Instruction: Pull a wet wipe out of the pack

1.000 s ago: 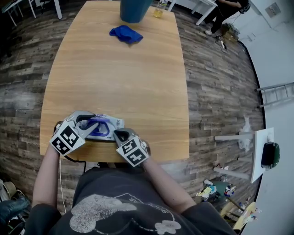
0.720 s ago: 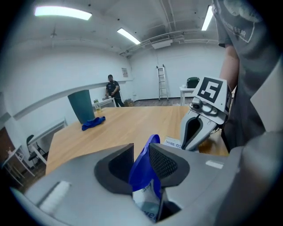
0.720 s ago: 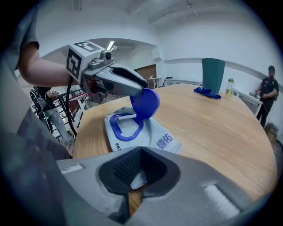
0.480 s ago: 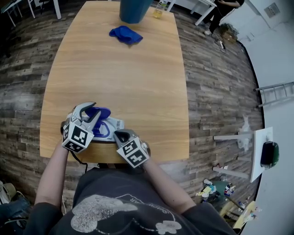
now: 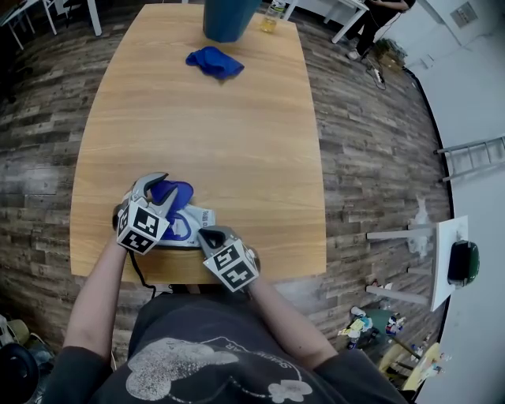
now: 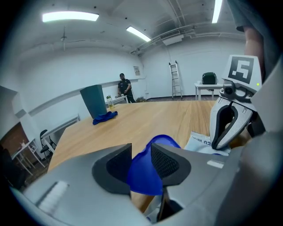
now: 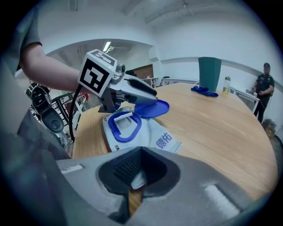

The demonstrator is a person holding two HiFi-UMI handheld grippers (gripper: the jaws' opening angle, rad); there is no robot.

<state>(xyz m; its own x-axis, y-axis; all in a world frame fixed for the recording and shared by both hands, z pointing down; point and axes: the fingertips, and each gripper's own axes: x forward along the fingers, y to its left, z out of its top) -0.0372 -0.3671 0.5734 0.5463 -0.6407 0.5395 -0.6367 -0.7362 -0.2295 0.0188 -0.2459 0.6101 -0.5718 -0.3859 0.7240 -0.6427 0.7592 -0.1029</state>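
The white wet wipe pack (image 5: 193, 223) lies near the table's front left edge. Its blue lid (image 5: 180, 189) stands flipped up, so the blue-rimmed opening (image 7: 124, 126) is bare, with a white wipe tab in it. My left gripper (image 5: 164, 192) reaches over the pack. The lid (image 6: 161, 142) lies loosely between its opening jaws, and wood shows beside one pad. My right gripper (image 5: 211, 234) is shut on the pack's near edge, where a white strip sits pinched between the pads (image 7: 128, 165). The left gripper (image 7: 146, 97) also shows in the right gripper view.
On the wooden table (image 5: 237, 142), a crumpled blue cloth (image 5: 215, 61), a teal bin (image 5: 229, 17) and a bottle (image 5: 273, 16) sit at the far end. A person (image 5: 379, 20) stands beyond it. The table's front edge runs just under my grippers.
My left gripper has swung right and forward over the pack, taking the blue lid up from closed to open. The right gripper and the pack have stayed put.
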